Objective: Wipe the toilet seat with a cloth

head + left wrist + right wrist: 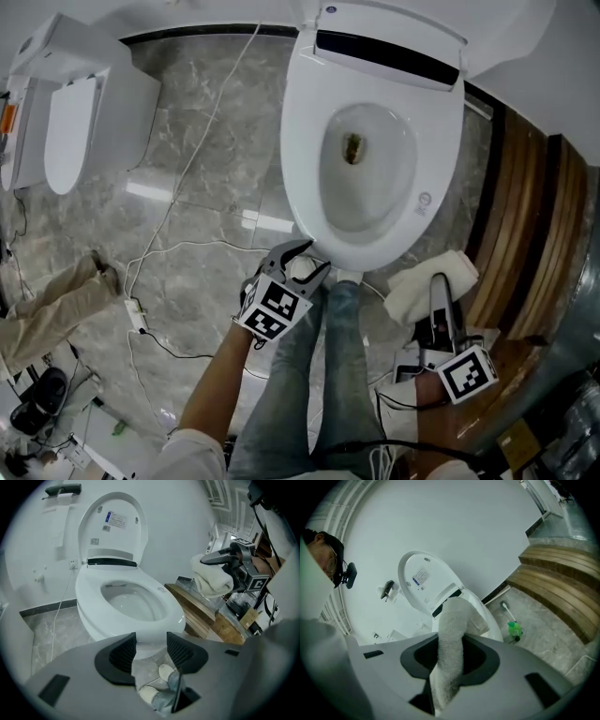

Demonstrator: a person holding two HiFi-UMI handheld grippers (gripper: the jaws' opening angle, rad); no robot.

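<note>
Right gripper (441, 286), lower right of head view, clamped on white cloth (420, 291); toilet seat (302, 159) lies up-left of it, long axis top-to-bottom; left gripper (298, 259), jaws wide apart and empty, is nearer, just below the seat's front rim.

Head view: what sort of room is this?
Likely a bathroom or a toilet showroom: a white toilet with raised lid, a second white toilet by the wall, and a grey marble-tile floor.
</note>
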